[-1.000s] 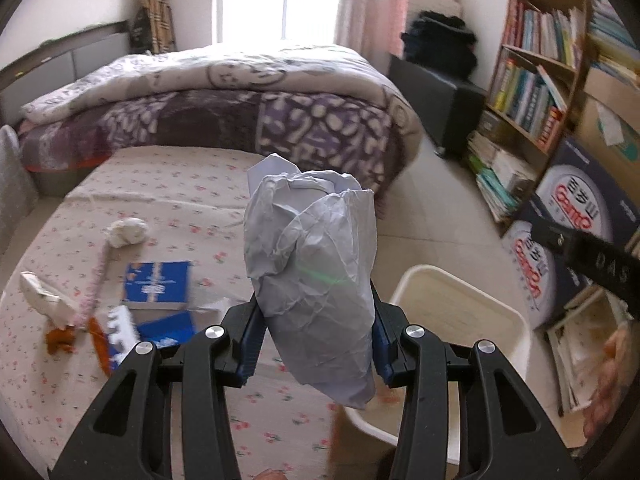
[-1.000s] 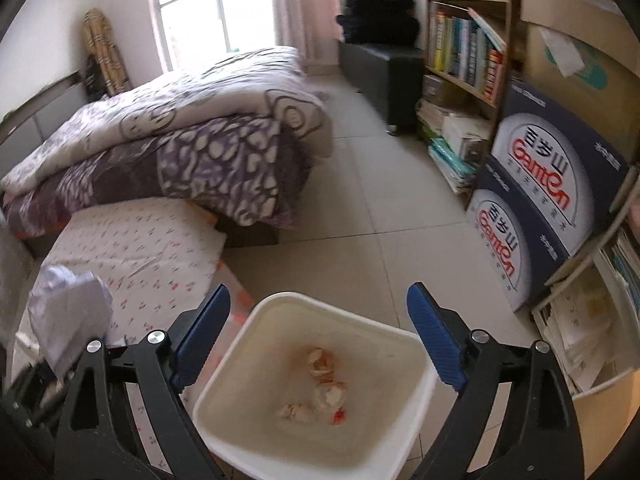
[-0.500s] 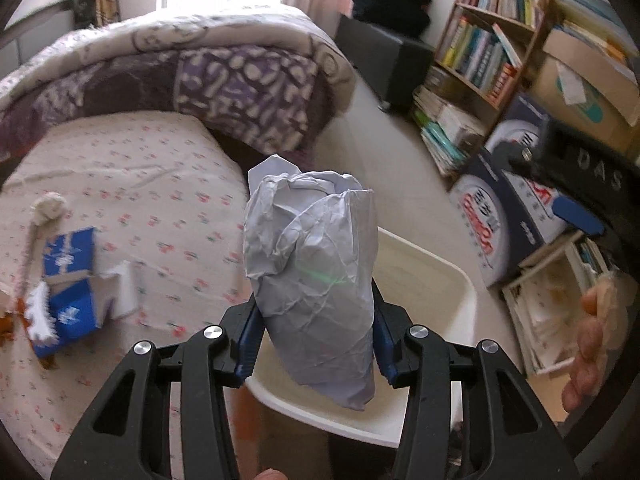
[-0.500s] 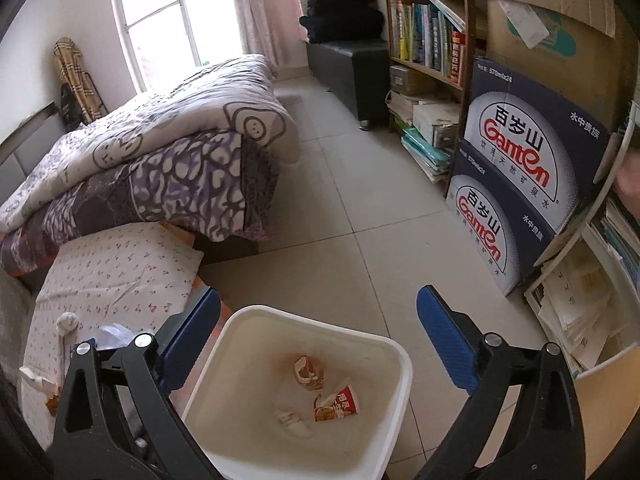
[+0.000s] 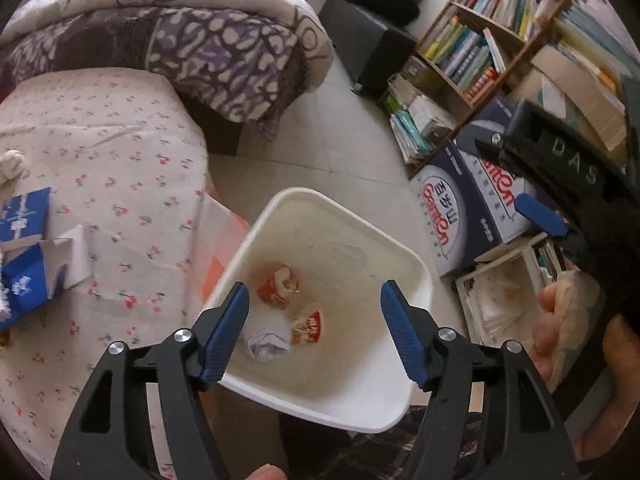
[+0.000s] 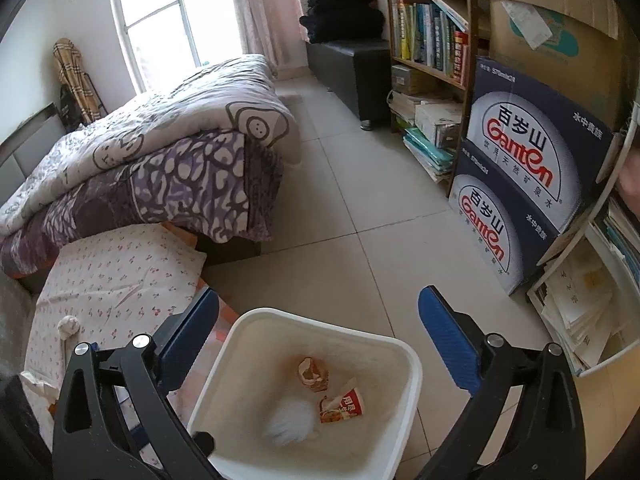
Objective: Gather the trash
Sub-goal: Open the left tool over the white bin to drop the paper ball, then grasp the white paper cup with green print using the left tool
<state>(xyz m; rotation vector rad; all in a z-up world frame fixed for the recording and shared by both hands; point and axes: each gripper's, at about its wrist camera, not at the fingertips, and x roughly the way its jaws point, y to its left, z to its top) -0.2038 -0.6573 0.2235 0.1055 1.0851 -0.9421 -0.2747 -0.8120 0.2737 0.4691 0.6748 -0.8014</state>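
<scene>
The crumpled white paper wad [image 5: 267,345] lies on the floor of the white bin [image 5: 416,276], at about seven o'clock within it as my left camera sees it; in my right camera it shows only as a pale blur [image 6: 291,421]. Just beside it, at its three o'clock, is a small red-printed wrapper [image 5: 308,328], and at its twelve o'clock a torn orange-brown carton scrap [image 5: 279,286].

My left tongs [image 5: 314,334] hover directly over the bin, their blue pads apart and opening wider, with nothing between them but the view down onto the trash. My right tongs [image 6: 318,344] are spread as wide as they go and hold nothing; they point down at the same bin from the other side, and the person's hand [image 5: 568,320] on them shows at three o'clock in the left view.

At nine o'clock from the bin is the floral-sheeted bed [image 5: 120,148], which carries blue and white cartons [image 5: 24,256] near its left edge. At eleven o'clock lies a folded purple quilt [image 5: 192,36]. At two o'clock stand dark blue water boxes [image 6: 532,176] against a bookshelf [image 6: 428,32], on a tiled floor [image 6: 360,216].
</scene>
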